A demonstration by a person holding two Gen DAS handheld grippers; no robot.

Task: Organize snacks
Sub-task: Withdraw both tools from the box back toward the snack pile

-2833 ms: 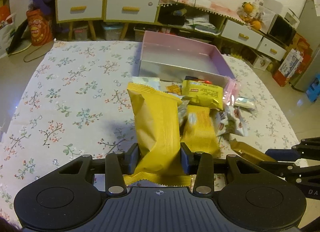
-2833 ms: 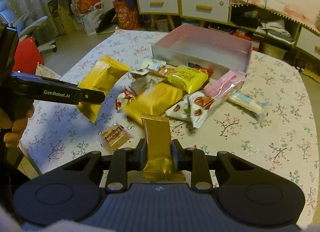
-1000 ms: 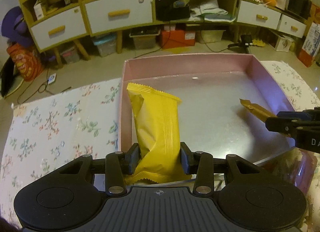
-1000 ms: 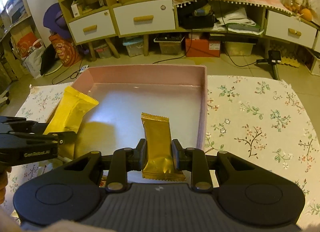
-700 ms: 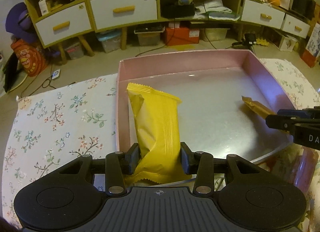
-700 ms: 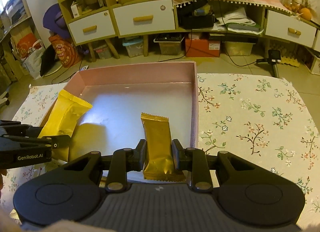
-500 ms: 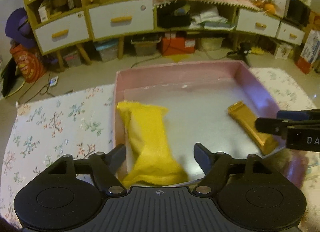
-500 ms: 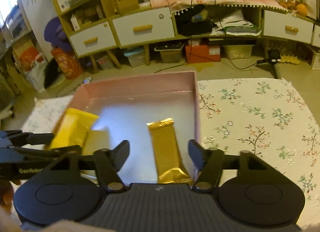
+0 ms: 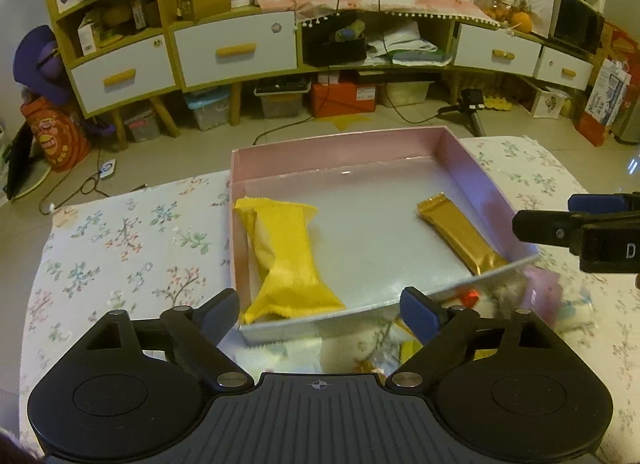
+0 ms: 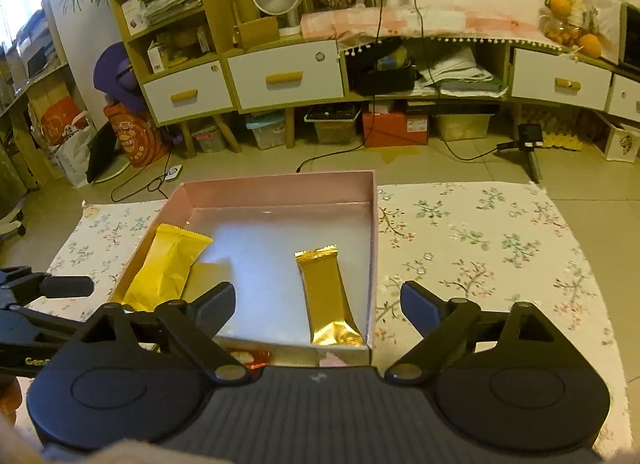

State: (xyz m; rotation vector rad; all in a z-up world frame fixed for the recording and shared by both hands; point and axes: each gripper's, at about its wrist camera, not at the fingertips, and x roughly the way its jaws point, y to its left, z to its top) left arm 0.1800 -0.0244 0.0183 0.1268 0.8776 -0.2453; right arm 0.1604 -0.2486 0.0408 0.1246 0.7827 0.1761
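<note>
A pink box (image 9: pixel 340 152) (image 10: pixel 280 184) with a silver floor sits on the flowered tablecloth. A yellow snack bag (image 9: pixel 286 260) (image 10: pixel 166 270) lies in its left part. A gold bar wrapper (image 9: pixel 460 238) (image 10: pixel 326 292) lies in its right part, leaning on the near wall. My left gripper (image 9: pixel 322 314) is open and empty just before the box's near wall. My right gripper (image 10: pixel 318 306) is open and empty over the box's near right corner. Each gripper shows at the edge of the other's view.
Loose snacks (image 9: pixel 472 300) lie on the cloth in front of the box, partly hidden and blurred. The flowered tablecloth (image 10: pixel 480 248) spreads left and right of the box. Cabinets with drawers (image 10: pixel 286 76) and floor clutter stand beyond the table.
Both grippers have opened and let go: the yellow bag and the gold bar have dropped into the box. Both grippers have drawn back a little.
</note>
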